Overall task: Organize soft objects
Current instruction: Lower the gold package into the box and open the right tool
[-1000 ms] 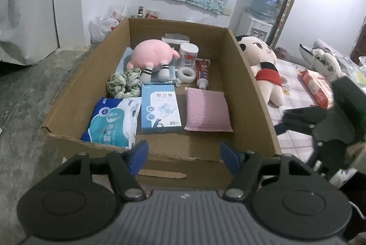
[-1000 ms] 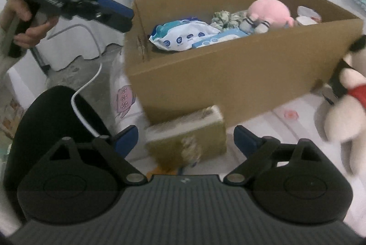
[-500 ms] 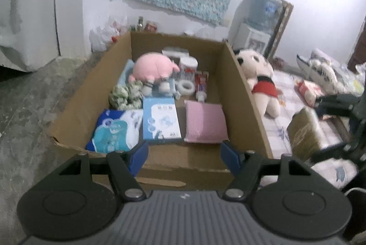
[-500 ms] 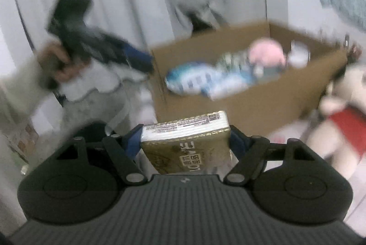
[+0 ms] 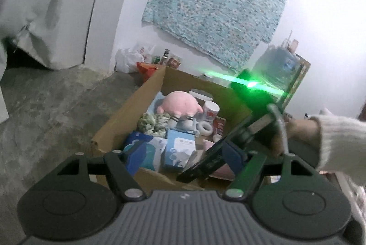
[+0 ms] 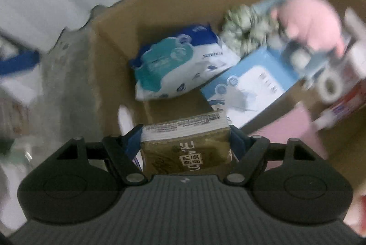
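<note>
A brown cardboard box [image 6: 114,43] is holding a pink plush toy [image 6: 313,23], a blue-and-white packet [image 6: 180,61] and a golden-brown tissue pack [image 6: 186,148].

A patterned teal cloth [image 5: 215,4] hangs on the white wall. Below the cloth, to its left, a white plastic bag [image 5: 130,58] sits on the grey concrete floor [image 5: 52,103], with small bottles and cartons [image 5: 168,58] just beside it. Below the cloth's right corner stands a blue water jug [image 5: 278,66]. Far left of the cloth hangs a pale curtain [image 5: 41,4].
</note>
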Demonstrator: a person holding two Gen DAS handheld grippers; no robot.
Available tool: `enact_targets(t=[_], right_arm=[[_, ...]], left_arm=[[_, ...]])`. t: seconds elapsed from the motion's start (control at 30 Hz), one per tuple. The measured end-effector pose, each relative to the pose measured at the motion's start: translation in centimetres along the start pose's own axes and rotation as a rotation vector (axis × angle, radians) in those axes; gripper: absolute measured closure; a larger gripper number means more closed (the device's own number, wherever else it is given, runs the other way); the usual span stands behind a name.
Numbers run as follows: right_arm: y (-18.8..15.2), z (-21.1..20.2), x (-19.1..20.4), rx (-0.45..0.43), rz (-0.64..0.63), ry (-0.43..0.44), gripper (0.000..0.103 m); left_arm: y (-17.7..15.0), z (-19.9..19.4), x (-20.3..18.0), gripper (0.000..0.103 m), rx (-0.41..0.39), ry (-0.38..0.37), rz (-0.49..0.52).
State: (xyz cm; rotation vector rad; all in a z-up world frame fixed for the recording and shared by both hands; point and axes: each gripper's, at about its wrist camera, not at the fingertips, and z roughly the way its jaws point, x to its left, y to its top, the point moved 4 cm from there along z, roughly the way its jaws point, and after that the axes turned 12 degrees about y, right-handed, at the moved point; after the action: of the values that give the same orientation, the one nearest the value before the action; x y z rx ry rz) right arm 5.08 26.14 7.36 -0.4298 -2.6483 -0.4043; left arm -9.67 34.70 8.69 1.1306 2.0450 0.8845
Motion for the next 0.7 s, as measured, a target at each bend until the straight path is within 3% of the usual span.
enact_targets(t=[0.1,0.13,0.17,0.23,0.3,0.4,0.43,0.47,0.53,0.63,0.7], right_arm=[[0.5,1.9,0.0,0.033,-0.004,-0.019,0.024],[1.0,2.4,-0.7,0.030,0.052,0.013,0.022],[1.3,2.4,-1.3,0.011,0.120,0.059,0.011],[1.9,2.2,-2.0,0.019,0.206,0.125,0.011],[2.0,1.9,-2.4,0.021,0.230,0.108,0.011],[1.6,1.3,-2.3,0.008,0.162,0.036,0.014],[1.3,0.9,-2.3,-0.013,0.136,0.044,0.022],[1.1,0.6,-2.1,-0.046,0.125,0.073,0.055],[1.0,0.4,-1.9,-0.054,0.124,0.093,0.086],[1.0,1.3,-2.0,-0.020,0.068,0.036,0.088],[0.9,1.9,-2.1,-0.031,0.065,0.045,0.088]], left_arm=[[0.2,0.8,1.2,0.028,0.023,-0.008,-0.034],[0.1,0.9,1.5,0.027,0.025,-0.014,-0.049],[0.0,1.1,1.8,0.027,0.029,-0.019,-0.066],[-0.1,1.3,2.2,0.027,0.038,-0.021,-0.086],[-0.3,1.3,2.3,0.027,0.036,-0.013,-0.081],[-0.5,1.3,2.2,0.027,0.038,-0.013,-0.072],[-0.5,1.3,2.2,0.027,0.041,-0.019,-0.073],[-0.6,1.3,2.2,0.027,0.044,-0.024,-0.075],[-0.7,1.3,2.1,0.027,0.049,-0.023,-0.070],[-1.1,1.3,2.0,0.027,0.061,-0.012,-0.058],[-1.3,1.3,2.0,0.027,0.069,-0.013,-0.057]])
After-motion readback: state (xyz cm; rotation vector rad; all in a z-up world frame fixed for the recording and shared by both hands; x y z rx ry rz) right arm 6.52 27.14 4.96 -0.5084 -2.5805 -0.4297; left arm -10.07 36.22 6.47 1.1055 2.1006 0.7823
